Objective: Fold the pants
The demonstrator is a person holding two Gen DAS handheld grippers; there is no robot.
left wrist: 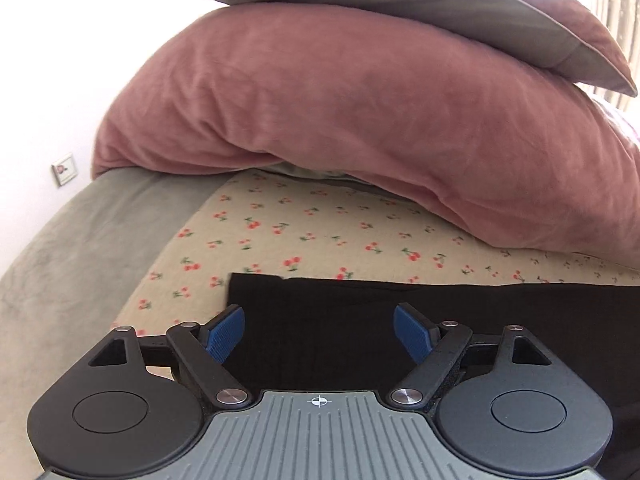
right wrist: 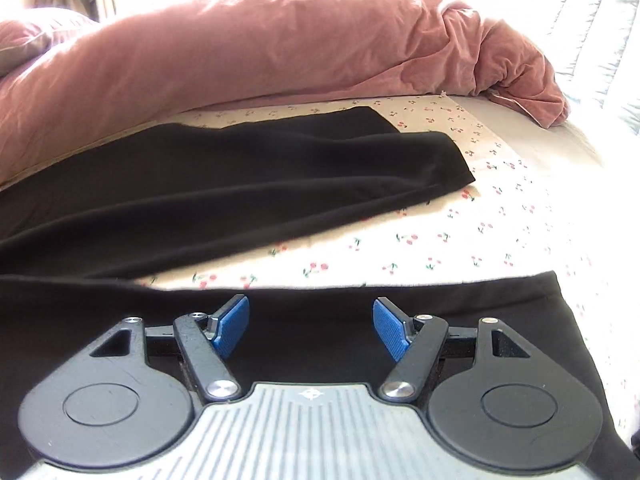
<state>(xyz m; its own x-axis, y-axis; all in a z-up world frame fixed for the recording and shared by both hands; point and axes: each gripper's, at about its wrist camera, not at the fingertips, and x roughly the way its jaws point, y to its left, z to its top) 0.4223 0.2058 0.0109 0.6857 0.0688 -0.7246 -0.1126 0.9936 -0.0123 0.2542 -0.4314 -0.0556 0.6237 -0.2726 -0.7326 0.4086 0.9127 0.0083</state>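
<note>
Black pants (left wrist: pixel 360 320) lie flat on a cherry-print sheet (left wrist: pixel 300 232). In the left wrist view my left gripper (left wrist: pixel 319 332) hangs open over the pants near their left corner, blue pads (left wrist: pixel 224 332) apart with only flat cloth below. In the right wrist view the pants (right wrist: pixel 240 172) stretch away to the right, one leg ending near the sheet's middle, and a nearer black part (right wrist: pixel 400 312) lies under my right gripper (right wrist: pixel 311 326). That gripper is open too, its pads (right wrist: pixel 390 328) clear of the cloth.
A bulky pink duvet (left wrist: pixel 340 120) lies along the far side of the bed, with a pink and grey pillow (left wrist: pixel 400 8) on top. The duvet (right wrist: pixel 260 48) also borders the pants in the right wrist view. A grey blanket (left wrist: pixel 80 240) covers the bed's left edge.
</note>
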